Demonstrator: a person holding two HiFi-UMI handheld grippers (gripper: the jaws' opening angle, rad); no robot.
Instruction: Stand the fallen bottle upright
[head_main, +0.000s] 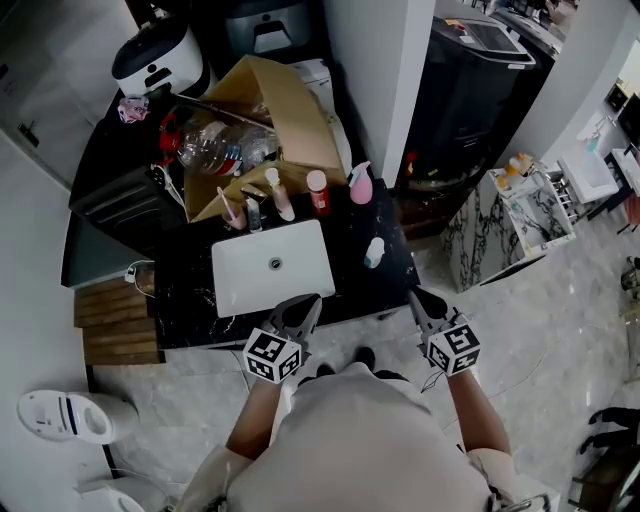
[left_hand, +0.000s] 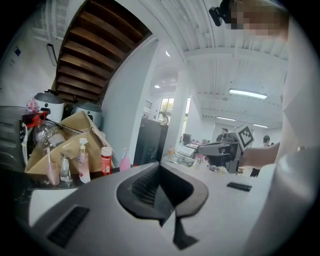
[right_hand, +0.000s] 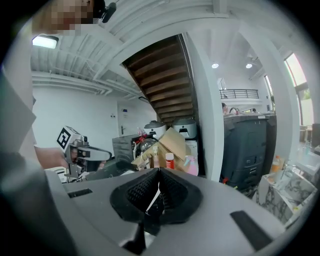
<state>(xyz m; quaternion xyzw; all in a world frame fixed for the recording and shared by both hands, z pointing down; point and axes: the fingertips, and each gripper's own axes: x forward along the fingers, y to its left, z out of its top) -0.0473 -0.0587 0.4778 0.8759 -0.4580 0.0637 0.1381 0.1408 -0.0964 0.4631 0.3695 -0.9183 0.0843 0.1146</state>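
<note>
A small white bottle (head_main: 375, 252) with a pale cap sits on the black counter (head_main: 190, 300), right of the white sink (head_main: 240, 285); it looks upright. Both grippers hang at the counter's front edge, short of the bottle. My left gripper (head_main: 305, 303) (left_hand: 161, 167) is shut with nothing between its jaws, over the sink's front rim. My right gripper (head_main: 418, 297) (right_hand: 159, 171) is shut and empty too, at the counter's front right corner, below the small bottle. Each gripper shows in the other's view: the right gripper (left_hand: 200, 149), the left gripper (right_hand: 106, 154).
Behind the sink stand a white pump bottle (head_main: 280, 194), a red bottle (head_main: 318, 192) and a pink spray bottle (head_main: 360, 183). An open cardboard box (head_main: 275, 110) with plastic bottles lies behind them. A marble-patterned stand (head_main: 480, 235) is to the right, and a white pillar (head_main: 375, 70).
</note>
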